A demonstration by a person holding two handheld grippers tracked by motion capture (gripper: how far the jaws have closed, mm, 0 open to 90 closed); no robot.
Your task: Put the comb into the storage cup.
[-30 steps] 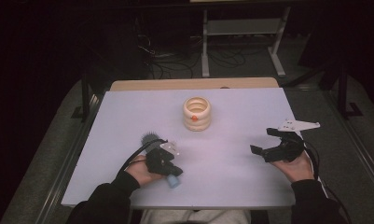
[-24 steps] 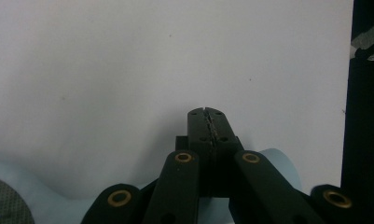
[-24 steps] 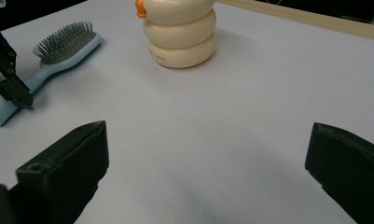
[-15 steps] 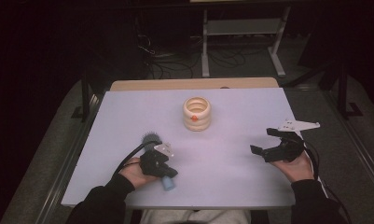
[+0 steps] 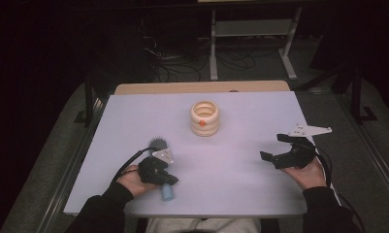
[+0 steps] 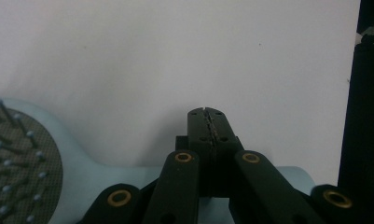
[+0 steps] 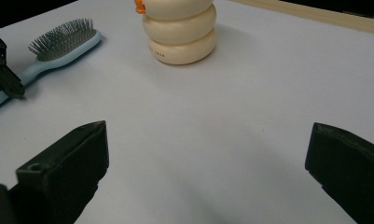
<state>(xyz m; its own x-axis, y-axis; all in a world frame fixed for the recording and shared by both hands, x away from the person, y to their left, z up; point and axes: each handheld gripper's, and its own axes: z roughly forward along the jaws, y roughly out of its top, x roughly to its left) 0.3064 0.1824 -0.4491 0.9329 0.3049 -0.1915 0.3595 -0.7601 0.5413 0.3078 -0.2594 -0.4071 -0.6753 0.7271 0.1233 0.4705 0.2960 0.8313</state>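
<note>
High view: left gripper (image 5: 159, 167) sits over the handle of a light-blue hairbrush (image 5: 166, 190) near the table's (image 5: 240, 116) front-left; cream ringed holder (image 5: 204, 118) stands mid-table, well apart.

Left gripper view: jaws pressed together above the handle, not visibly pinching it.

Right gripper view: right gripper (image 7: 208, 172) spread wide, empty, facing the holder.

Judgement: brush pickup pending; next move calls for opening the left jaws and straddling the handle.
</note>
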